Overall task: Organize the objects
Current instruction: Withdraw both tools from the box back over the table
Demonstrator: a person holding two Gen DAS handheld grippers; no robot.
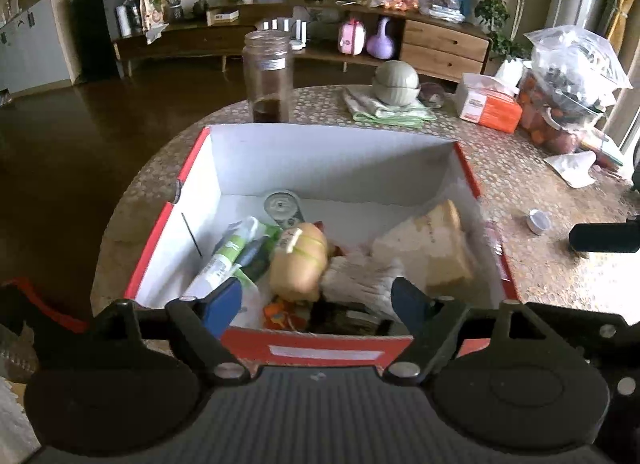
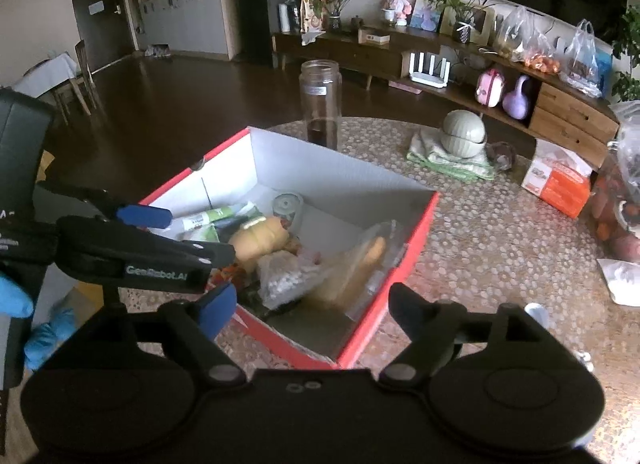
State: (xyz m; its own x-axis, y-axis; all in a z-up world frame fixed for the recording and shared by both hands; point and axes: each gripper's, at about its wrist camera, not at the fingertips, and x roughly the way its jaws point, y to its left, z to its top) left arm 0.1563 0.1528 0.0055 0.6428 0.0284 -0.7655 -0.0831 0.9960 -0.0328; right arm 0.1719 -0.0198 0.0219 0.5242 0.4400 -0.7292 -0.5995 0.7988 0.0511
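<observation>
Red cardboard outside and white within, the open box (image 1: 256, 152) is the landmark on the patterned table (image 1: 532, 276), and most of the task's things already lie in its near half: a green-and-white tube (image 1: 228, 254), a tan squash-shaped toy (image 1: 298, 260), a round can (image 1: 282, 206) just behind that toy, a clear bag of white pieces (image 1: 360, 280) and a bagged bread slice (image 1: 432, 248) against the box's right wall. The left gripper (image 1: 318, 300) hovers over the box's near rim, its blue-padded fingers spread wide and empty. The right gripper (image 2: 312, 304) hangs off the box's near corner, likewise spread and holding nothing.

Packing appears well advanced, with both tools between grasps. A small white cap (image 1: 538, 221) lies on the table to the right of the box, and a tall glass jar (image 1: 267, 76) stands just behind its far wall. The next move probably calls for swinging the right gripper out to the cap, closing on it squarely, and carrying it over the box wall.
</observation>
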